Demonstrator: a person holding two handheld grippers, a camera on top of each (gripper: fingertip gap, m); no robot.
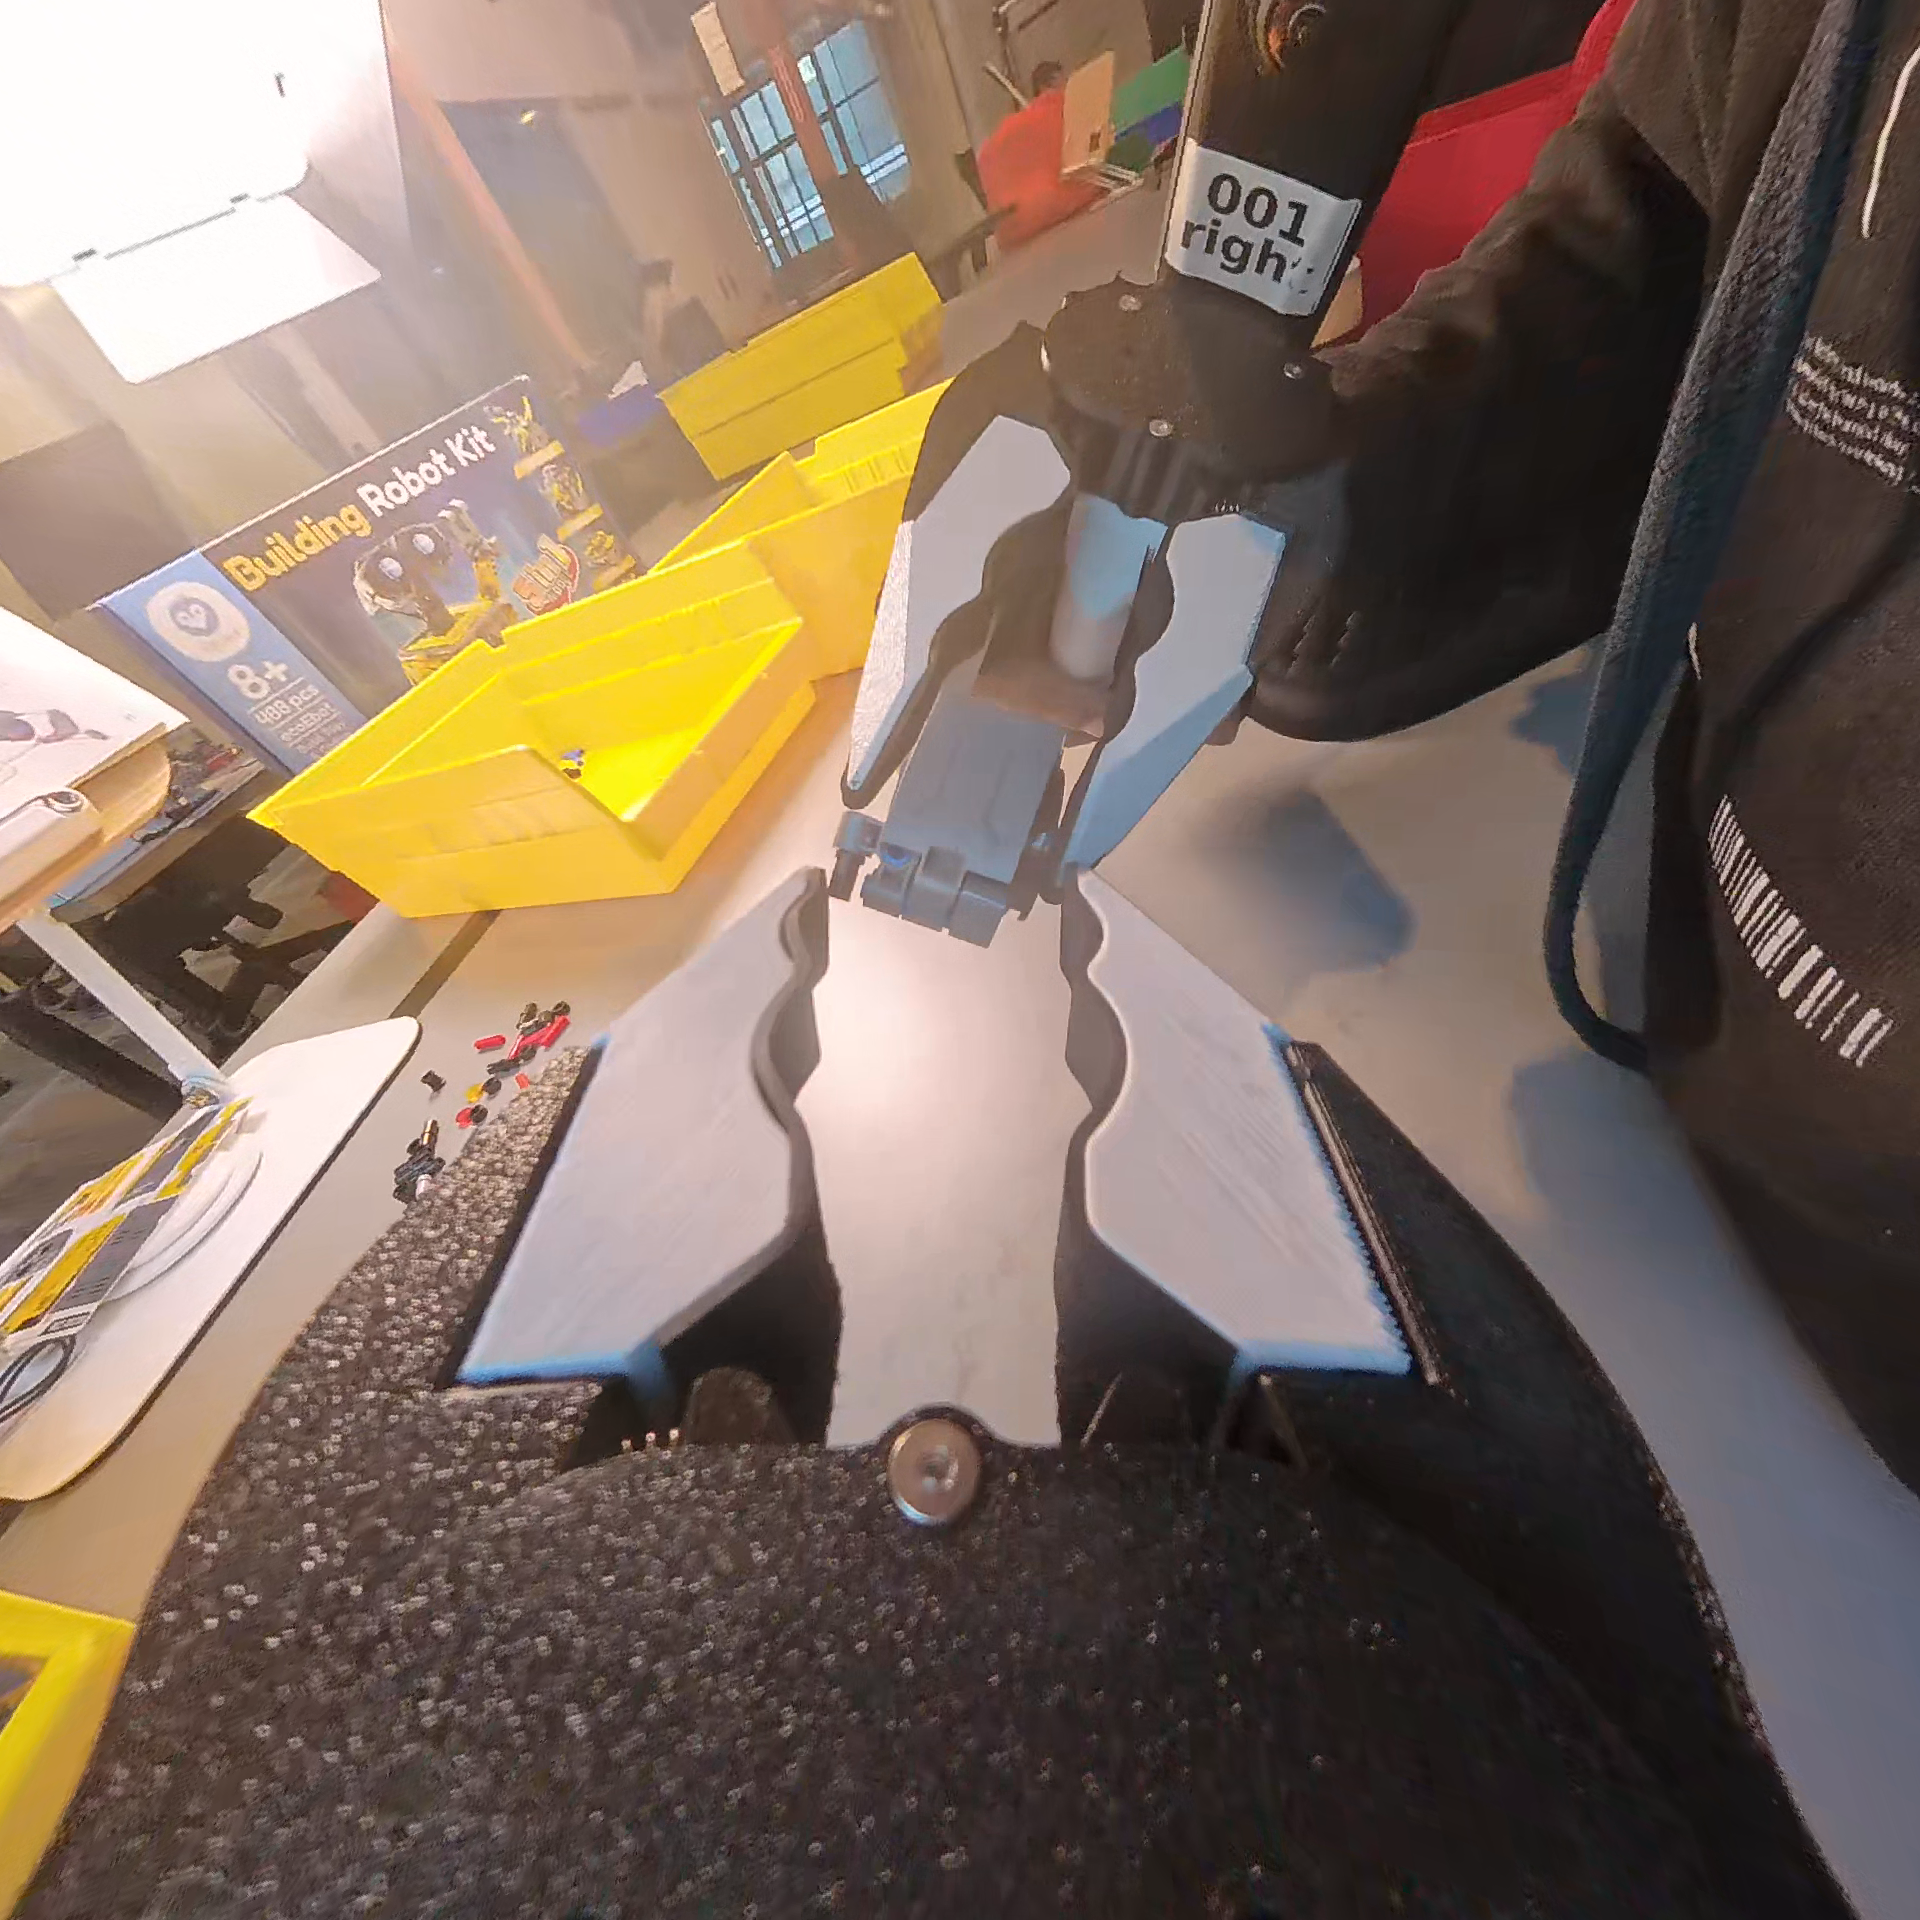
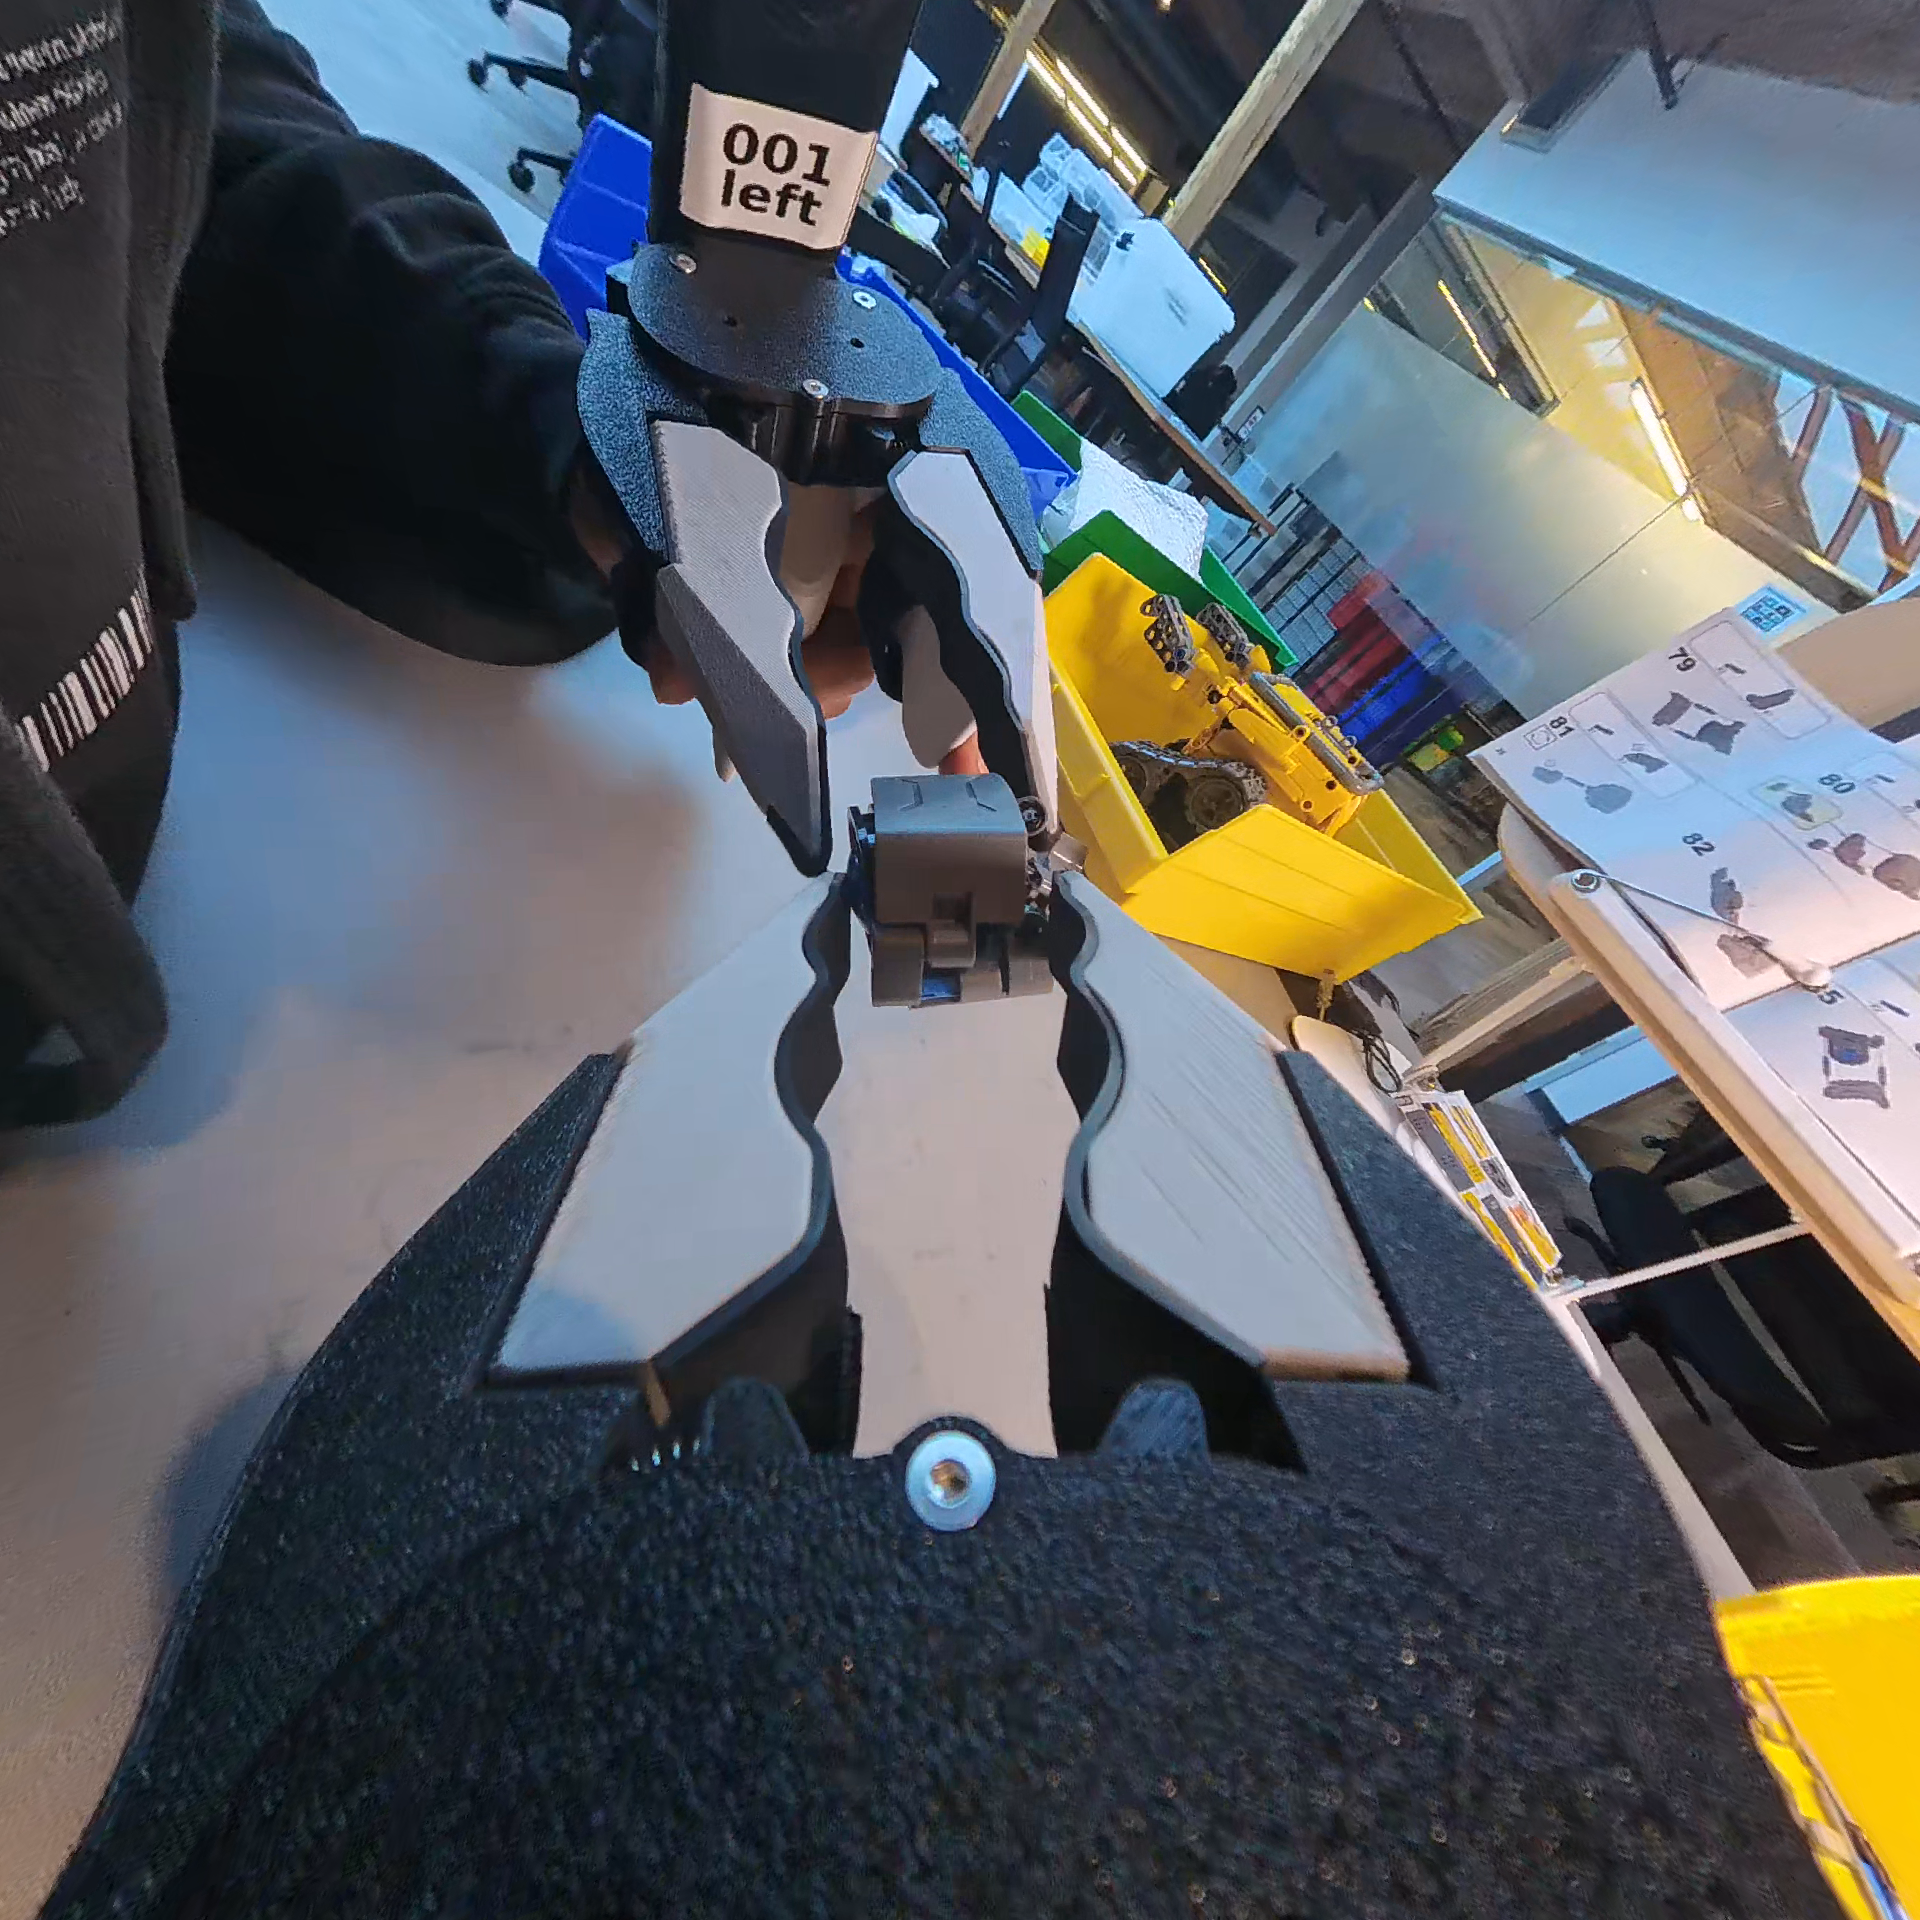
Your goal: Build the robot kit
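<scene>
Centrally, in both views, a small grey block-built plastic assembly point(image 2: 951, 899) hangs above the pale counter point(image 2: 364, 831). The right tool point(image 2: 948, 888) pinches it narrowly; the left tool point(image 1: 951, 883), half open, meets its other end tip-to-tip.

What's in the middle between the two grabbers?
A small grey brick model sits between the right gripper and the left gripper. Both wrist views show the four fingertips meeting around it.

Workshop: yellow parts bins point(image 1: 540, 769), office chairs point(image 2: 540, 73), worktables point(image 2: 1143, 384)
</scene>
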